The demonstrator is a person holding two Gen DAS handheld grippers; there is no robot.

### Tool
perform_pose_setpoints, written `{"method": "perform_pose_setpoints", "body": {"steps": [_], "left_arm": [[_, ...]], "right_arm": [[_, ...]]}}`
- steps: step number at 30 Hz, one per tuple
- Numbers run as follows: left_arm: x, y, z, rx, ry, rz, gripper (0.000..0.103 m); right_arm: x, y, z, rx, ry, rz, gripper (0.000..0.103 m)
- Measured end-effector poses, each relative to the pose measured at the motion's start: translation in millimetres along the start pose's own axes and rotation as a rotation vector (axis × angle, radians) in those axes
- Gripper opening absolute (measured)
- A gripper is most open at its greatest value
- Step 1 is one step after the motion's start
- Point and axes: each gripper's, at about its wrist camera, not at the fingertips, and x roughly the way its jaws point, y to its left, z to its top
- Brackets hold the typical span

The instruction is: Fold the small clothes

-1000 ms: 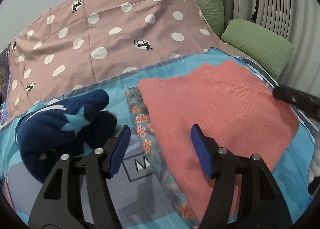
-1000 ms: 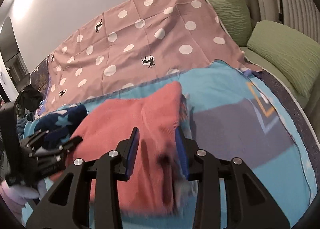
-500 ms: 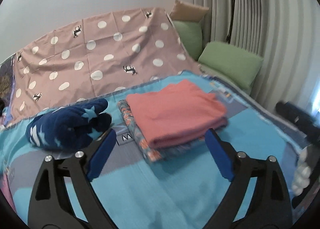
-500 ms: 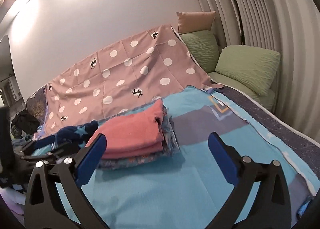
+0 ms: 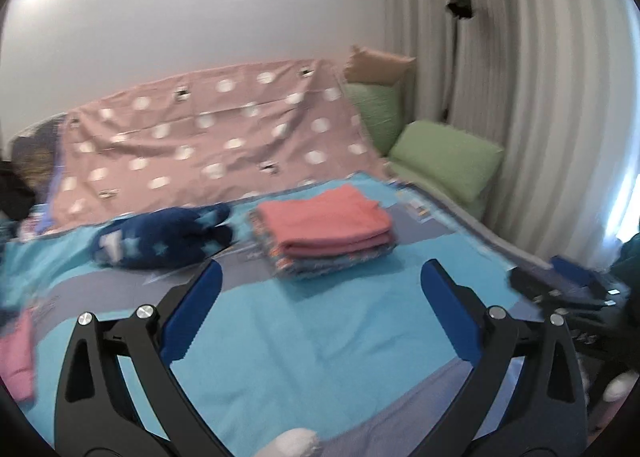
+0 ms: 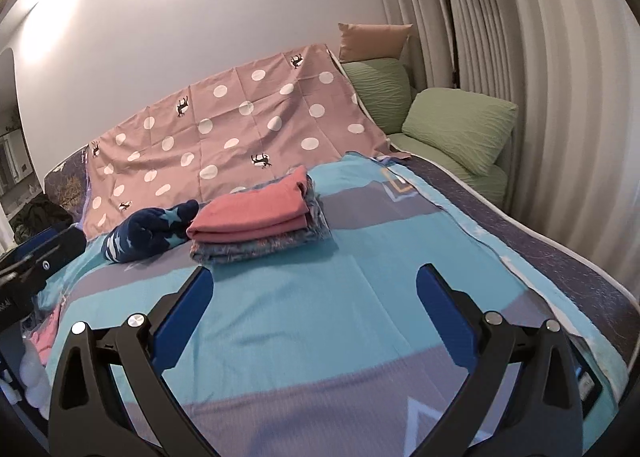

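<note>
A folded coral garment (image 5: pixel 326 223) lies on top of a folded floral-patterned one (image 5: pixel 320 261) in a small stack on the blue bedspread (image 5: pixel 300 337); the stack also shows in the right wrist view (image 6: pixel 252 217). A crumpled navy garment with light stars (image 5: pixel 160 243) lies just left of the stack, seen too in the right wrist view (image 6: pixel 148 231). My left gripper (image 5: pixel 318 293) is open and empty, held back from the stack. My right gripper (image 6: pixel 314 299) is open and empty, also well short of the stack.
A pink polka-dot sheet (image 6: pixel 232 129) covers the far half of the bed. Green pillows (image 6: pixel 460 129) and a tan pillow (image 6: pixel 374 41) lie at the far right by the curtain. Pink cloth (image 5: pixel 16 357) lies at the left edge. The other gripper shows at the right (image 5: pixel 568 289).
Both grippers have opened wide and pulled back from the folded stack. The right gripper has let go of the coral garment, which now lies folded on the stack.
</note>
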Motion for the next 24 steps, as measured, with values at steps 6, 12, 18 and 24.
{"method": "perform_pose_setpoints", "body": {"steps": [6,12,18,24], "left_arm": [[-42.1,-1.0,-12.0,-0.004,0.003,0.003,0.101],[-83.7,5.9,-21.5,-0.010,-0.023,0.027,0.101],[-107.3,10.8,-28.2,-0.025,-0.023,0.033,0.101],[-116.9,10.9,-39.7,-0.040,-0.002,0.030,0.101]], "right_arm": [[-31.7,15.0,-7.8,-0.013,0.005,0.010,0.102],[-63.6,31.1,-15.1,-0.036,-0.009,0.030,0.102],[-83.3,41.3,-21.4,-0.042,-0.004,0.057,0.102],[-99.6,47.7,-25.6,-0.073,-0.014,0.051,0.102]]}}
